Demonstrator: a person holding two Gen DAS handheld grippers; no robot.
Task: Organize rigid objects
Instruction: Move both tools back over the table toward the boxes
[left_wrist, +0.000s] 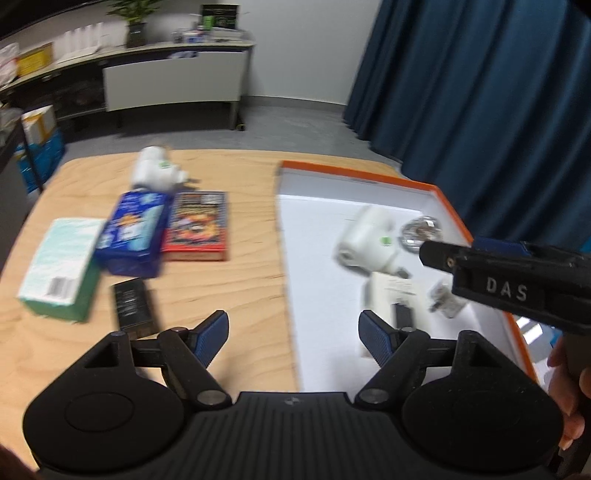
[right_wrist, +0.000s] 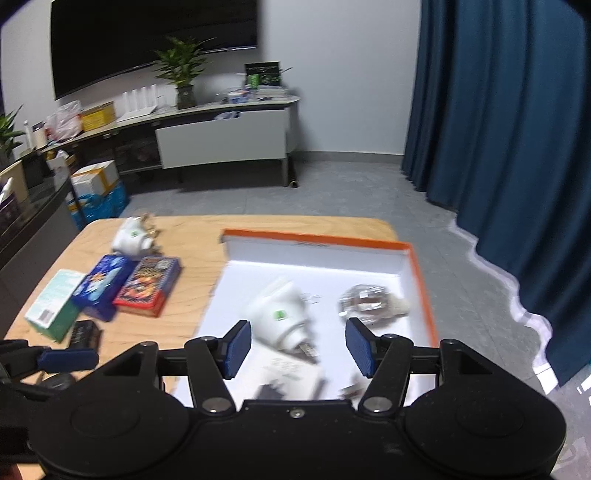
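The white bulb (right_wrist: 279, 314) lies in the orange-edged box (right_wrist: 419, 280), just ahead of my right gripper (right_wrist: 298, 349), whose jaws stand apart, empty. My left gripper (left_wrist: 294, 341) is likewise spread, holding nothing; the packets (left_wrist: 129, 232) sit ahead to its left on the wooden table (left_wrist: 243, 258).

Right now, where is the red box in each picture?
Left wrist view: red box left of centre, right of the blue box.
Right wrist view: red box at middle left.
Shared landmark: the orange-rimmed tray lies to its right.
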